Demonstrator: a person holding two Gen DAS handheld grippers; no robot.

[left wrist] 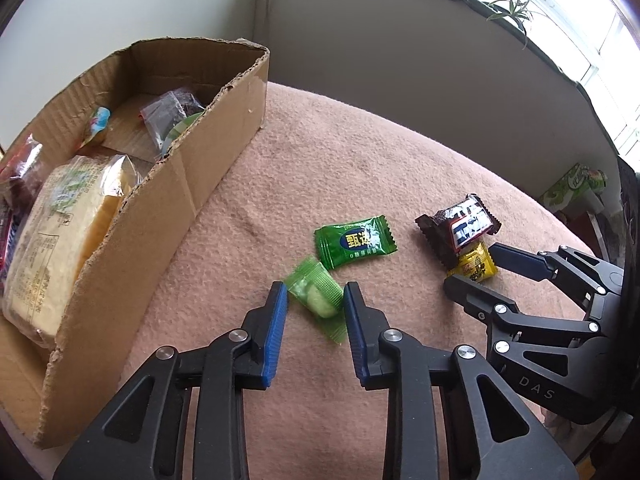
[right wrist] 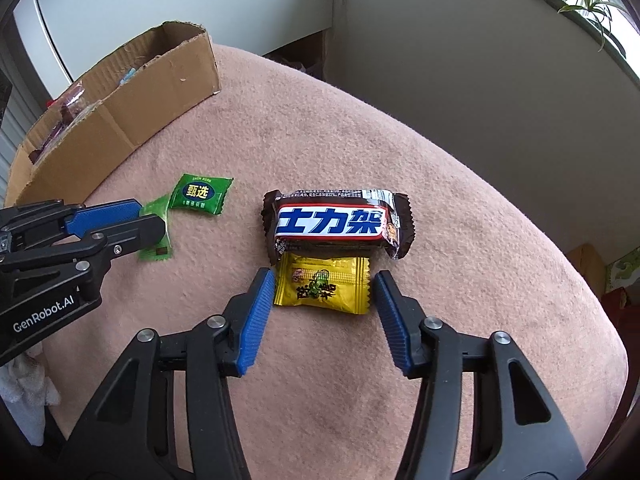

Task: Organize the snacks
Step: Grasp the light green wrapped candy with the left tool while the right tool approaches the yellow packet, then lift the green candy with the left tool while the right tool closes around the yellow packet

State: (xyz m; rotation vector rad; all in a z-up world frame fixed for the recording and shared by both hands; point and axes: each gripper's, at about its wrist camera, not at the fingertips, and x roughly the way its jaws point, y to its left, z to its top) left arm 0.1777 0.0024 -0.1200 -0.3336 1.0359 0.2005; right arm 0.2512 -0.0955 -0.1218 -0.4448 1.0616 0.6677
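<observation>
Four small wrapped snacks lie loose on the pink felt-like table cover (right wrist: 360, 128); others already sit in the torn brown cardboard box (left wrist: 208, 160) at ten o'clock of the left wrist view.

The left gripper (left wrist: 315, 300) straddles a translucent pale-green wrapped candy (left wrist: 318, 298). Its blue-padded fingers (left wrist: 276, 320) stand narrowly apart; the right pad touches or all but touches the wrapper, the left pad shows a thin gap. No firm grip is evident.

The right gripper (right wrist: 324, 292) brackets a yellow crinkle-edged sachet (right wrist: 322, 290) with jaws moderately open, both pads just clear of the wrapper's edges. Nothing is held.

A dark-brown chocolate bar wrapper with a white-and-blue band (right wrist: 336, 224) lies at twelve o'clock of the sachet, touching or overlapping its top edge. A dark-green flat sachet with yellow lettering (left wrist: 354, 240) lies at one o'clock of the pale-green candy, just beside it.

Risks noted:
- The candy sits skewed between the left pads; closing could catch only the loose wrapper tail, so the piece slips on lifting.
- The flat yellow sachet may buckle or slide under the pads instead of rising.
- The bar resting against the sachet may be dragged along.
- The two grippers work near each other; crossing paths towards the box invites a collision.
</observation>
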